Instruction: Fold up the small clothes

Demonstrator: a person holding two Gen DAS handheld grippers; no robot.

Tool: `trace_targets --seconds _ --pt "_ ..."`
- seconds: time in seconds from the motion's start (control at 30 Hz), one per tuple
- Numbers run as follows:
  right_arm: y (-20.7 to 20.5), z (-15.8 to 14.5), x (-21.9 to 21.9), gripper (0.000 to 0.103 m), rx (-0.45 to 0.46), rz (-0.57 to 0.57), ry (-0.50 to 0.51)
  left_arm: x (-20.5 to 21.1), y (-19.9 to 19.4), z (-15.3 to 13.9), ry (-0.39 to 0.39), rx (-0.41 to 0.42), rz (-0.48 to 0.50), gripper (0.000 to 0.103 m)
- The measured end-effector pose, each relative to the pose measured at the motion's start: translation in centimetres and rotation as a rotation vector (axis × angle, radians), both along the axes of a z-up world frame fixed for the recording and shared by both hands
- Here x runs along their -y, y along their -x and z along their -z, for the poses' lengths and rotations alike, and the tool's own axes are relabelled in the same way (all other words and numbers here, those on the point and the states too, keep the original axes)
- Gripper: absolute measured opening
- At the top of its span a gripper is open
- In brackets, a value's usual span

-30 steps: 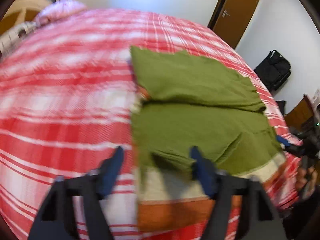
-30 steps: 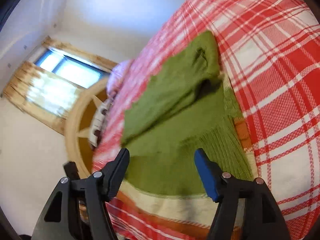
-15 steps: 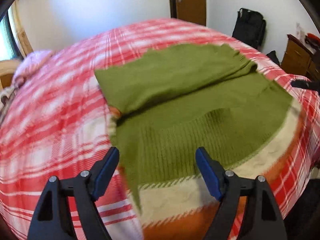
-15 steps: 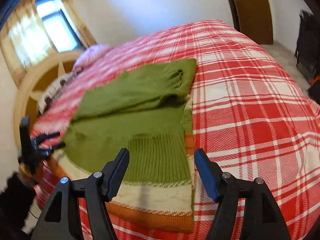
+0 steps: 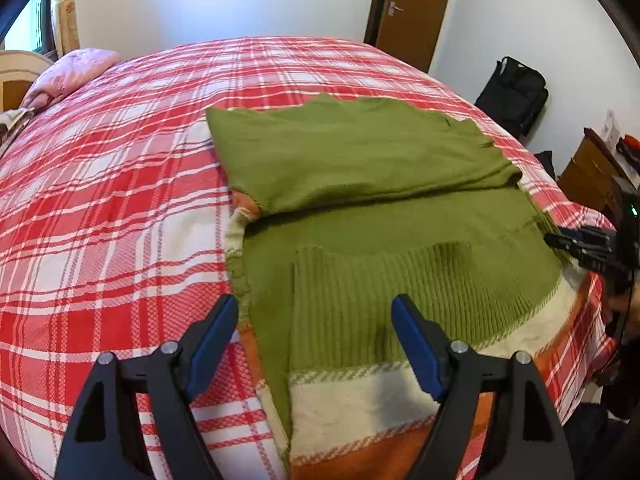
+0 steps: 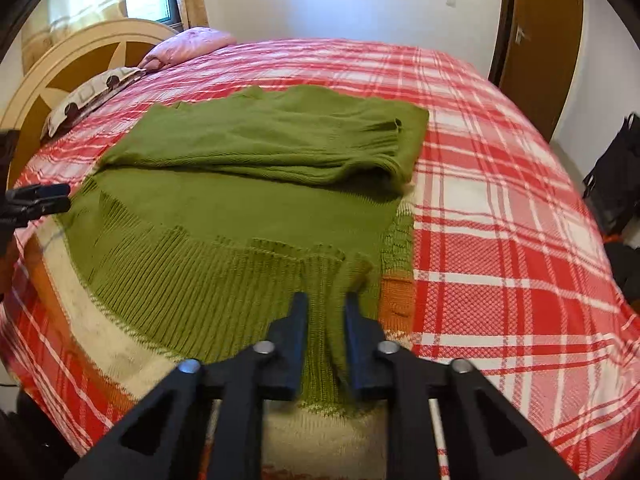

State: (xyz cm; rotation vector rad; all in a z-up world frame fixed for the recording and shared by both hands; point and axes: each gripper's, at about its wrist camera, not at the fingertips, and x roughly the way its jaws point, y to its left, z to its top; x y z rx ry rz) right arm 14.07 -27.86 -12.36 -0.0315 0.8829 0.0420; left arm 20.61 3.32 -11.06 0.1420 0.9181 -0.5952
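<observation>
Sweater (image 5: 360, 208): centre frame on the bed (image 5: 120, 200), top folded down.
Left gripper (image 5: 316, 340): my jaws wide, empty.
Right gripper (image 6: 326, 336): my jaws pinch the ribbed hem.
Risk: one-sided lift may skew the fold.

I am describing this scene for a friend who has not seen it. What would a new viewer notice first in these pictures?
First comes the green sweater, lying partly folded on the near side of the red plaid bedspread. Next, the right gripper has its fingers pinched on the sweater's ribbed near edge, while the left gripper is open above the other near corner. A pink pillow lies at the head of the bed.
</observation>
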Motion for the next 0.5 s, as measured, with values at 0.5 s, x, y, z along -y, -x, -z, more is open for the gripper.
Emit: trace_targets --seconds 0.5 --pt "3.6 -2.8 -1.0 0.012 0.148 0.051 -0.002 2.5 0.0 1.3 0.015 -0.033 0.03 0.055"
